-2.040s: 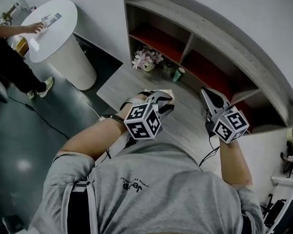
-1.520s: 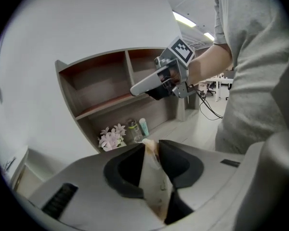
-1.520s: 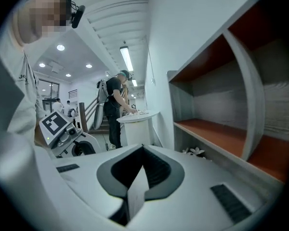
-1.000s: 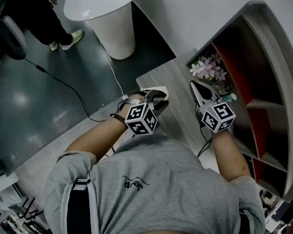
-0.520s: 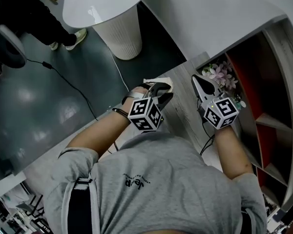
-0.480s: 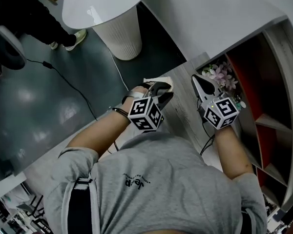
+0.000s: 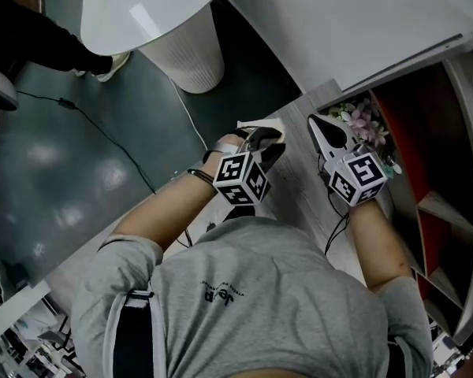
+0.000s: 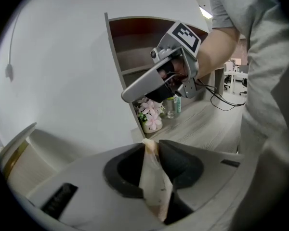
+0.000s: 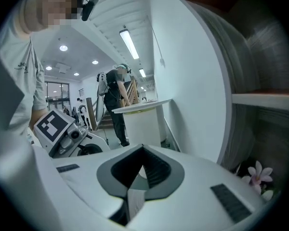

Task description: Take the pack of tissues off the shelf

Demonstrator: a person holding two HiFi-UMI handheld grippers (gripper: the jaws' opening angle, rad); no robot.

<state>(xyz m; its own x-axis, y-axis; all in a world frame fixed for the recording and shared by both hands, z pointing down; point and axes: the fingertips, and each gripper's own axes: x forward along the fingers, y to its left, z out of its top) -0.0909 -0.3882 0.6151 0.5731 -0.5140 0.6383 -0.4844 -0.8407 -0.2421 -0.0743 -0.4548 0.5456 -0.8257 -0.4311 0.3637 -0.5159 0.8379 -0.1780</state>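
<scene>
Head view: 1 pack of tissues (image 7: 256,124), pinched between left gripper (image 7: 272,138) fingers, has come along the counter (image 7: 299,186), away from the shelf (image 7: 437,207). Right gripper (image 7: 315,124): fingers together, empty. I judge removal done.

White plain wall (image 7: 339,22) backs a grey wood-grain shelf unit (image 7: 471,101) with red rear panels. A matching wood-grain counter (image 7: 297,186) adjoins it. The dark glossy floor (image 7: 55,187) shows light reflections, and a black cable (image 7: 102,136) crosses it. A round white pedestal table (image 7: 165,22) stands near the wall. Strip lights (image 9: 129,43) are lit on the ceiling.
</scene>
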